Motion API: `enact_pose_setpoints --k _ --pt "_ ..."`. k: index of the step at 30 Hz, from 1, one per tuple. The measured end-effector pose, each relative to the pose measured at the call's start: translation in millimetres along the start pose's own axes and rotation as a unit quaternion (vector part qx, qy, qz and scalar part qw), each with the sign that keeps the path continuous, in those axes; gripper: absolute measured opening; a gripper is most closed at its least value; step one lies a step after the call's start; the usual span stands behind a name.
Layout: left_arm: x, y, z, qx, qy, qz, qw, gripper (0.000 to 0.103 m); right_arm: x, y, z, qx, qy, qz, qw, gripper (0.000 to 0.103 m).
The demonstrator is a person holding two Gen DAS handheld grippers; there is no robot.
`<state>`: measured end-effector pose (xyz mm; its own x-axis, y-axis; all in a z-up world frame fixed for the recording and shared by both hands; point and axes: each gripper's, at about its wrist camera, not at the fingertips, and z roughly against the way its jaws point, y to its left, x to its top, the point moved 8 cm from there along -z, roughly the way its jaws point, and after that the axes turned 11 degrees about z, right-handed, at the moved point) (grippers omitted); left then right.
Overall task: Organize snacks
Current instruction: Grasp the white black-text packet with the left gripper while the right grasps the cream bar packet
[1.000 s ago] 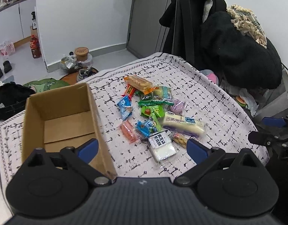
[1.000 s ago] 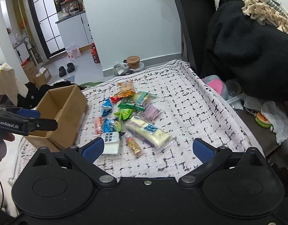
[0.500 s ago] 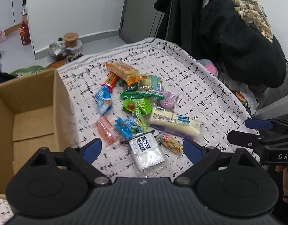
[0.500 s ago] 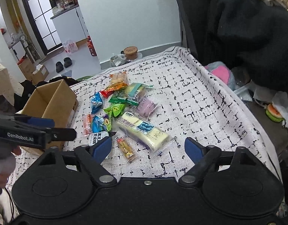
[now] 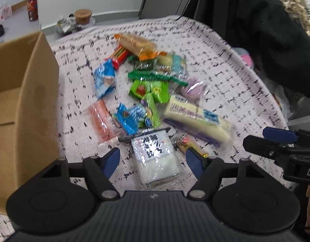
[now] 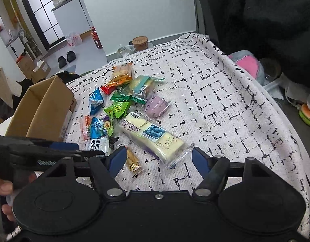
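Note:
A heap of snack packets lies on the patterned tablecloth [image 5: 225,64]. An open cardboard box [image 5: 23,104] stands at the left, also in the right wrist view [image 6: 44,109]. My left gripper [image 5: 153,159] is open and empty, its fingers on either side of a white packet with black print [image 5: 155,157]. My right gripper [image 6: 158,157] is open and empty, just before the long blueberry cake bar [image 6: 153,137] and a small yellow packet [image 6: 132,160]. The cake bar also shows in the left wrist view [image 5: 195,121]. Each gripper shows in the other's view.
Black coats [image 5: 266,30] hang at the table's far right. Blue [image 5: 104,78], green [image 5: 149,88], orange [image 5: 134,44], pink [image 5: 100,121] and purple [image 5: 193,88] packets fill the heap. A lidded cup [image 6: 139,42] and bottle [image 6: 95,38] stand on the floor beyond.
Both grippers have moved forward and down toward the near edge of the heap. The left one has swung right, away from the box, over the white packet.

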<state>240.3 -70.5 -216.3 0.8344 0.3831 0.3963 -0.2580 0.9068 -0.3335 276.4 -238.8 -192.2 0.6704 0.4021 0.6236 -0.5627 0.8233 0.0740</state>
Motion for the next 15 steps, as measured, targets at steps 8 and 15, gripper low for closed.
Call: enact_pose_setpoints --k 8,15 --pt "-5.4 8.9 -20.6 0.007 0.015 0.03 0.9994 0.063 0.6 9.0 -18.1 0.011 0.013 0.009 1.0 0.065" --pt "1.0 12.2 -23.3 0.004 0.006 0.053 0.9986 0.055 7.7 11.0 -30.6 0.009 0.015 0.024 1.0 0.065"
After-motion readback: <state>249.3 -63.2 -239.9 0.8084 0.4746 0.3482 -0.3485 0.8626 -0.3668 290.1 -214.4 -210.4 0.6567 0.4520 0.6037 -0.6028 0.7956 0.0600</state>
